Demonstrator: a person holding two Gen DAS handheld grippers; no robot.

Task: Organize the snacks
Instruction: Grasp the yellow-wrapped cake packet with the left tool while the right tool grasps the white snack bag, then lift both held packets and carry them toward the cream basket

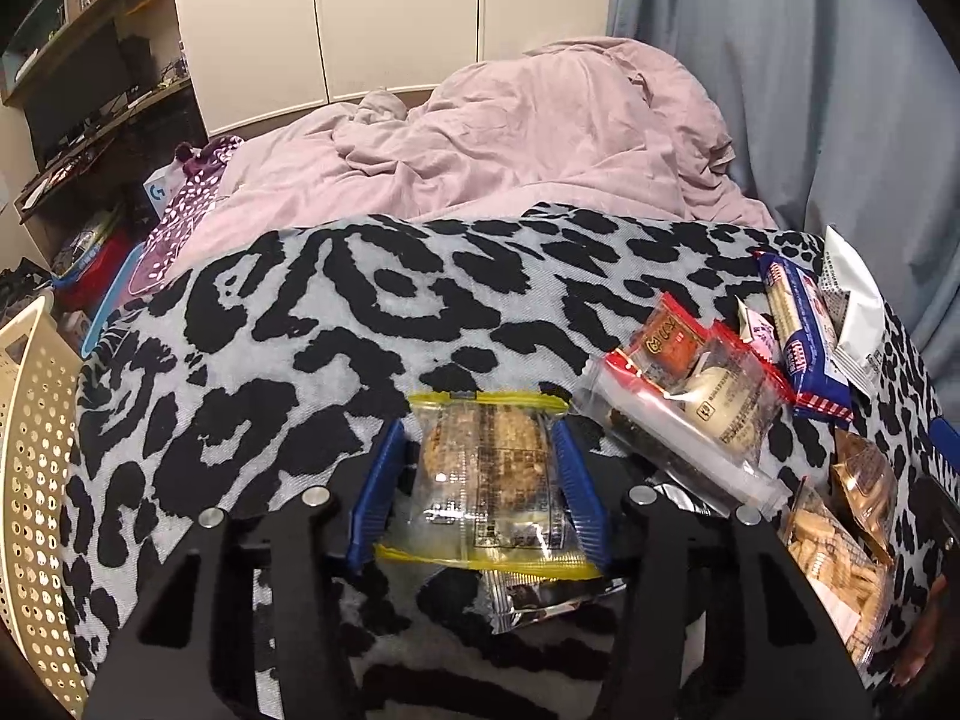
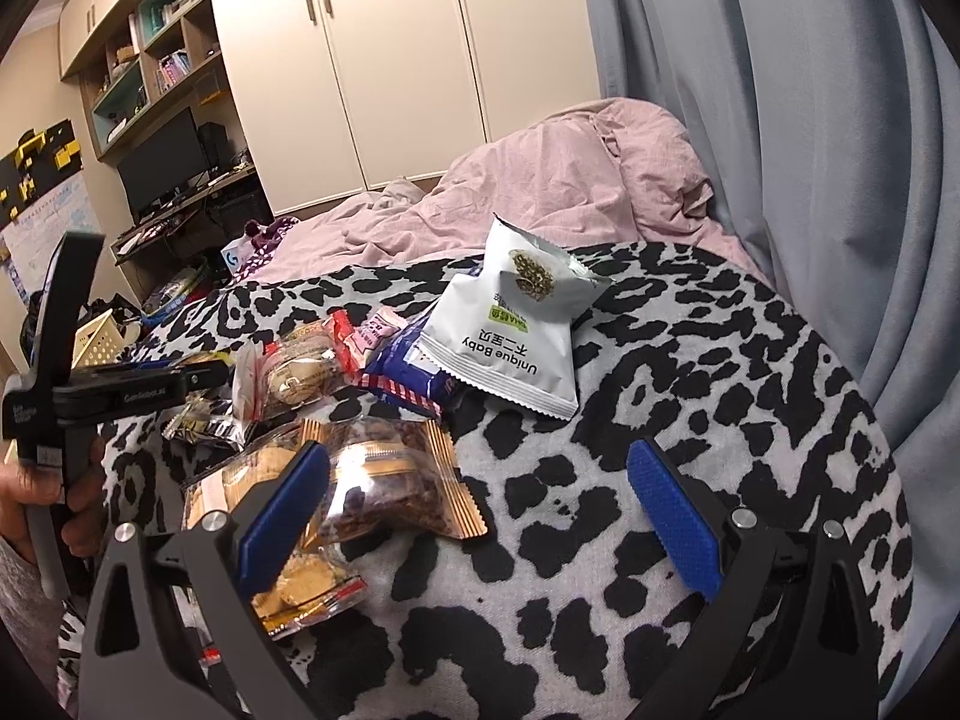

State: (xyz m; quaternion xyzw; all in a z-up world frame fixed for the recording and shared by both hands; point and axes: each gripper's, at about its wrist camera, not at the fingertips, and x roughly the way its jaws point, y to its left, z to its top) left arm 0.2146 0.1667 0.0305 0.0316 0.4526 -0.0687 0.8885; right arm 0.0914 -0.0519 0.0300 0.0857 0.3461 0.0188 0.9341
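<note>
Two grippers worked over a leopard-print blanket (image 1: 360, 324). At lower centre of the left wrist view, the left gripper (image 1: 480, 480) was clamped on a clear yellow-edged cookie packet (image 1: 489, 474), blue pads touching both its sides, its long axis running along the fingers. A perforated cream basket (image 1: 36, 450) stood at the left edge of that frame, on this gripper's side and away from the snack pile (image 1: 720, 384) at right; probably the packet's destination. The right gripper (image 2: 480, 510) hung spread wide and empty, a tan-edged packet (image 2: 396, 480) just beside its left pad and a white pouch (image 2: 516, 336) farther up the frame.
</note>
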